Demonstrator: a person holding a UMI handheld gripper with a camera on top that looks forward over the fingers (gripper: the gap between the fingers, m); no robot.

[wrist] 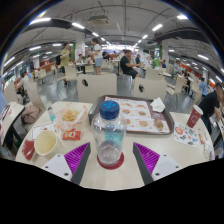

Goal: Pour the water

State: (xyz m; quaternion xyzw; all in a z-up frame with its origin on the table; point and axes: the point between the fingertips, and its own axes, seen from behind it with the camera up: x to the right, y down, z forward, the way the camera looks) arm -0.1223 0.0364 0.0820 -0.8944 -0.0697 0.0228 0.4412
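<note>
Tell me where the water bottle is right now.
In the gripper view, the water bottle stands on the table between the open gripper's fingers, just before the food trays.

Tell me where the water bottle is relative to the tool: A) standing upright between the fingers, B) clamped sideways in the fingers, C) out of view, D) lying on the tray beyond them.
A: the bottle, blue cap up, stands on the table between the fingers of the tool.
</note>
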